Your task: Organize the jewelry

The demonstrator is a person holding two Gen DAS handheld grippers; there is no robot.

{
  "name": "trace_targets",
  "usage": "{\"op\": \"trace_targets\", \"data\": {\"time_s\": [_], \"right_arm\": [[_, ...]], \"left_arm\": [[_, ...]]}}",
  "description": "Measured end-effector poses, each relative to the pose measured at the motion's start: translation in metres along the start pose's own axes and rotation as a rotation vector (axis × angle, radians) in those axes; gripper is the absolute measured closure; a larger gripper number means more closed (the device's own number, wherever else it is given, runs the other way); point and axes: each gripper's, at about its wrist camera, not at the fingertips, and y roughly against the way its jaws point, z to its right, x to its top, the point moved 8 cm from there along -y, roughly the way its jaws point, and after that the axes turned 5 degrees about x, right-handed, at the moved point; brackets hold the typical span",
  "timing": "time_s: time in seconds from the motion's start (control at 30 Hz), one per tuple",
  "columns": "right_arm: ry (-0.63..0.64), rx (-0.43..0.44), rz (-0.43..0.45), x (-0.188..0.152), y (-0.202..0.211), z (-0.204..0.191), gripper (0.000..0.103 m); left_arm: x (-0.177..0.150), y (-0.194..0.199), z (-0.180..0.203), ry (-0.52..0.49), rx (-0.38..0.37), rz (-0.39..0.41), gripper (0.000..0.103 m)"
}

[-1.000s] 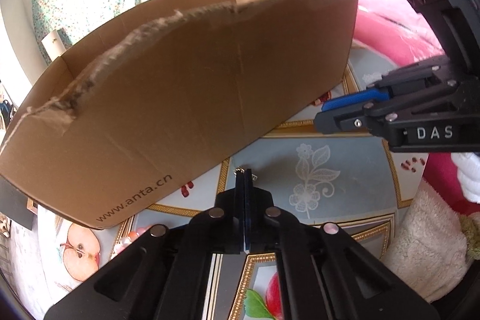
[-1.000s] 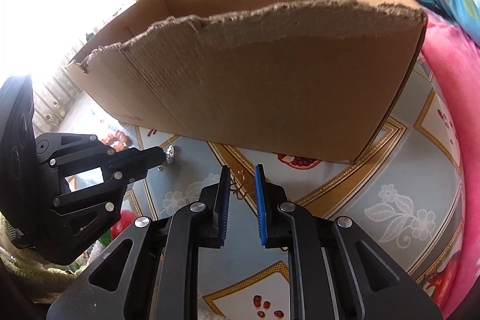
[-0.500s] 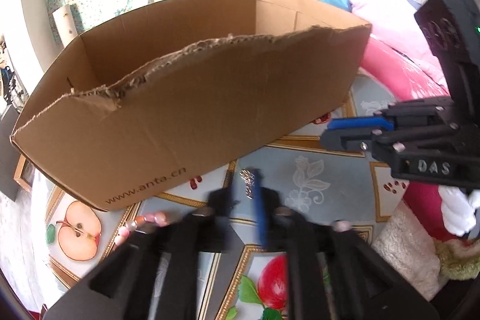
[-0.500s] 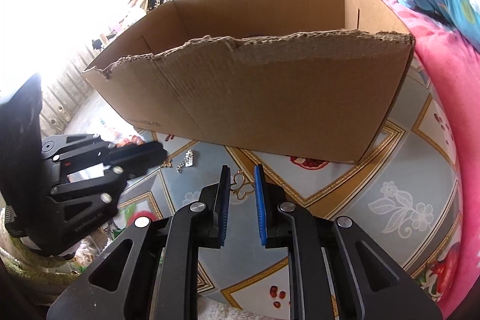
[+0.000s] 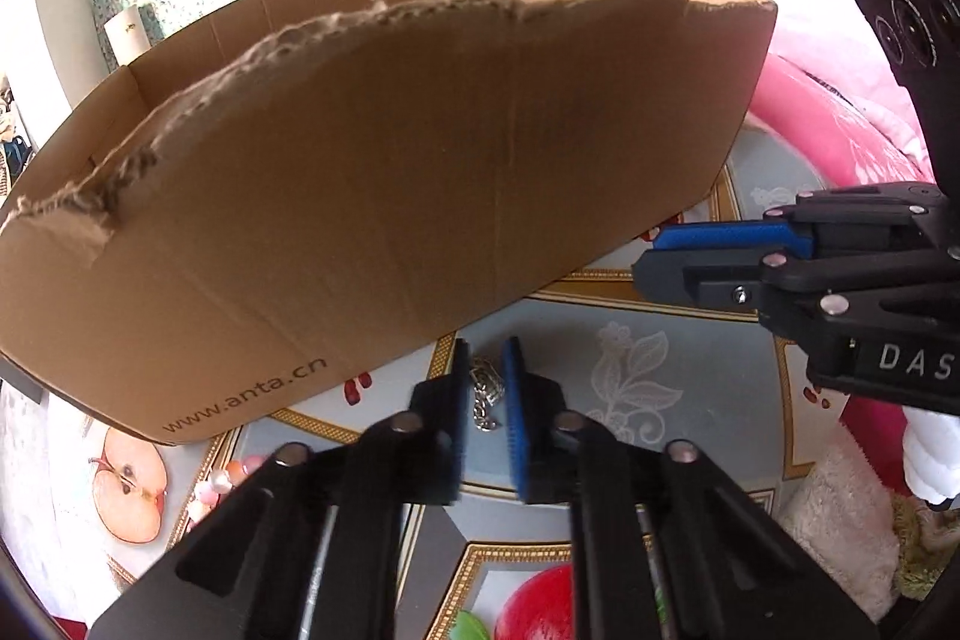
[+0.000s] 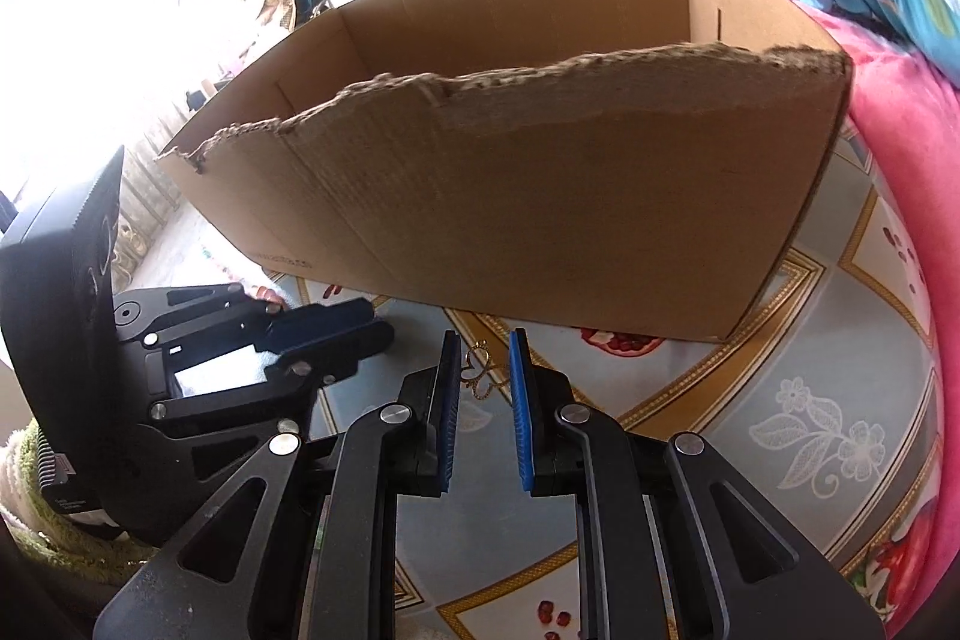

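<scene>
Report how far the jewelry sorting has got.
Nothing visibly done: the floor of the cardboard box is hidden. In hand: the left claw is open around a silver chain piece on the tablecloth; the right claw is open around a gold piece. Left: close, lift, place both.
</scene>
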Motion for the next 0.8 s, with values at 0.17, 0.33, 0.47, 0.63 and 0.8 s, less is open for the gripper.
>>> {"op": "trace_targets", "data": {"time_s": [0.17, 0.33, 0.47, 0.63, 0.8], "right_arm": [[-0.021, -0.001, 0.015, -0.005, 0.004, 0.005, 0.089], [-0.025, -0.008, 0.030, -0.008, 0.014, 0.004, 0.089], [-0.026, -0.016, 0.053, -0.007, 0.024, 0.001, 0.089], [-0.022, -0.024, 0.102, -0.006, 0.047, -0.008, 0.089], [-0.007, -0.035, 0.144, 0.002, 0.067, -0.019, 0.089]], "left_arm": [[0.000, 0.003, 0.001, -0.001, 0.003, 0.005, 0.097], [-0.003, 0.008, 0.004, 0.004, -0.010, 0.002, 0.100], [-0.009, 0.021, 0.008, 0.025, -0.027, 0.018, 0.102], [-0.012, 0.044, 0.006, 0.037, -0.040, 0.062, 0.102], [-0.008, 0.074, 0.000, 0.053, -0.064, 0.119, 0.102]]}}
